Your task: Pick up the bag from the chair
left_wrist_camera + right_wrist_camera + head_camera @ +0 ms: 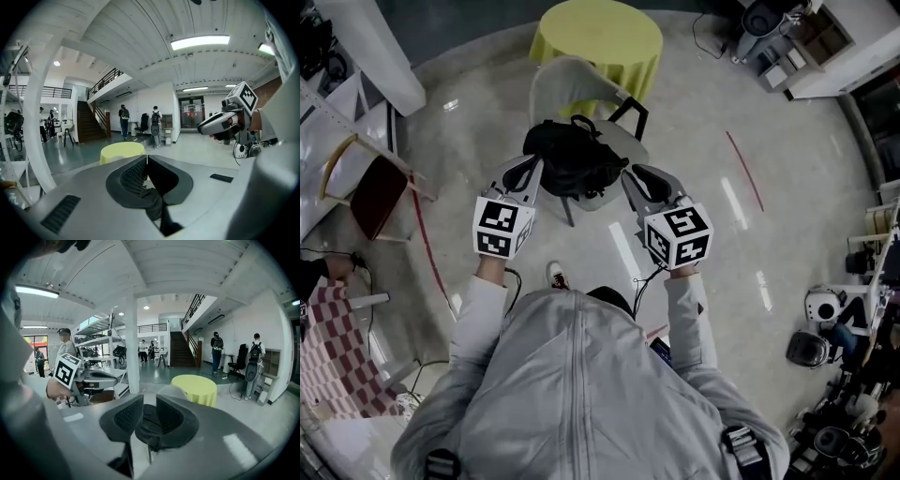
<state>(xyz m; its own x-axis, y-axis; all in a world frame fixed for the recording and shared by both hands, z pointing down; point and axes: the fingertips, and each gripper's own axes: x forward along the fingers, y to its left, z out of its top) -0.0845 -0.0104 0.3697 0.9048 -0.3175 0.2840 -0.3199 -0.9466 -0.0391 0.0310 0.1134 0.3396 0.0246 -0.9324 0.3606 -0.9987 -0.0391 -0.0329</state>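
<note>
A black bag (577,156) with a top handle lies on the seat of a light grey chair (572,86). My left gripper (532,169) is at the bag's left edge. In its own view the left gripper (147,159) has its jaw tips meeting, shut. Dark bag fabric (153,202) shows below the tips, and I see nothing clearly pinched. My right gripper (634,178) is at the bag's right edge. Seen along its jaws, the right gripper (150,402) is open, and the bag (152,427) shows through the gap.
A round table with a yellow cloth (600,37) stands just beyond the chair. A red-seated chair (373,192) and shelving are at the left, with equipment (825,337) on the floor at the right. People stand far off near a staircase (89,123).
</note>
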